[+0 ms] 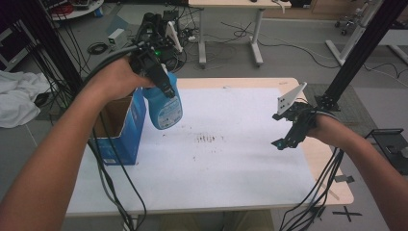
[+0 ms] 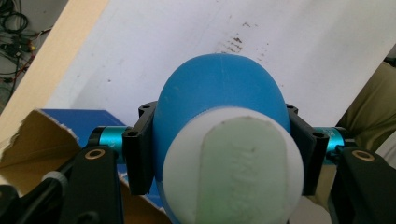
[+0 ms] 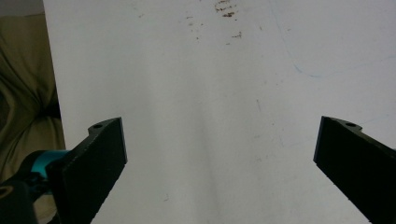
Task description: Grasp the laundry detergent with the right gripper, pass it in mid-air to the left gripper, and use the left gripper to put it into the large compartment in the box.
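Observation:
A blue bottle point(image 1: 165, 107) with a pale label hangs in the air above the table's left side, beside an open box. My left gripper point(image 1: 161, 77) is shut on its upper part, near the neck. In the left gripper view the bottle point(image 2: 219, 88) fills the space between the black jaws, its white cap point(image 2: 233, 168) facing the camera and both pads pressed on its sides. My right gripper point(image 1: 285, 138) hovers over the table's right part with its jaws wide apart. In the right gripper view my right gripper point(image 3: 219, 154) has nothing between the jaws, just the white sheet point(image 3: 210, 93).
A blue cardboard box point(image 1: 124, 126) stands open at the table's left edge, just below and left of the bottle. A white sheet point(image 1: 231, 159) covers the wooden table, with brown specks point(image 1: 208, 139) at its middle. Cables trail off the near edge from both hands.

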### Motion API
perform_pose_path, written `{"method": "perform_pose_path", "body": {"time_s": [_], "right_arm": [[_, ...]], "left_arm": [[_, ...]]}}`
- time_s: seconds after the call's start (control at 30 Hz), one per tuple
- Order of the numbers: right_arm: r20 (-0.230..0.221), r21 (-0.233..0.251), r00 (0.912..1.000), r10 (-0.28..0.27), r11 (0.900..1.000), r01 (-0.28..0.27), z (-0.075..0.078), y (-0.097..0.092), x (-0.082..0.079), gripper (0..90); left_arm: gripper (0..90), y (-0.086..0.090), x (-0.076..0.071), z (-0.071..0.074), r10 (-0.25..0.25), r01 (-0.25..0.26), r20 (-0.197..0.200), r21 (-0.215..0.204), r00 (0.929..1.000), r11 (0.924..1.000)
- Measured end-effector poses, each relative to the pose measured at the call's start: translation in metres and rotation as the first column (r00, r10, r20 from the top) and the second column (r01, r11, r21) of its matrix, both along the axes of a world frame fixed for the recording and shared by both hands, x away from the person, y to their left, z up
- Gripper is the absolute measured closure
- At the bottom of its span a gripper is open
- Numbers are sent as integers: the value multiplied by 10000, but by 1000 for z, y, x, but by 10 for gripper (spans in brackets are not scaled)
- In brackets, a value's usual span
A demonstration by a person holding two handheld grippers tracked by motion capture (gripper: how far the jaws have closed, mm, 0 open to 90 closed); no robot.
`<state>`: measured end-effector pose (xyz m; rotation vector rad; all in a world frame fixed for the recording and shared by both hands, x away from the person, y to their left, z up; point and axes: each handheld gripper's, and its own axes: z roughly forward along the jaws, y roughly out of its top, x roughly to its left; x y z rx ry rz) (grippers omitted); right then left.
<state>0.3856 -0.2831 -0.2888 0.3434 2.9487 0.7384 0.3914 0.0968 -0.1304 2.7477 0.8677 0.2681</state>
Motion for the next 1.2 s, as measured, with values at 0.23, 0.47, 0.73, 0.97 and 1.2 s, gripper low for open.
{"method": "perform_pose_path", "body": {"time_s": [0.23,0.47,0.73,0.97,1.2], "right_arm": [[22,116,10000,47,9999,-47,0,-2,0,15],[22,4,10000,24,10000,-24,5,-4,-2,15],[58,110,10000,12,9999,-12,9,-7,-3,15],[74,147,10000,61,9999,-62,10,-8,-2,15],[29,112,10000,44,9999,-44,10,-6,-3,15]], "left_arm": [[381,30,-6,28,316,-313,320,-98,9990,9995],[381,64,-13,45,866,-850,503,-349,9950,9958],[381,99,-15,49,1428,-1404,590,-433,9880,9892],[380,125,-16,47,1743,-1718,696,-406,9822,9843],[381,134,-14,35,1870,-1850,543,-393,9809,9820]]}}
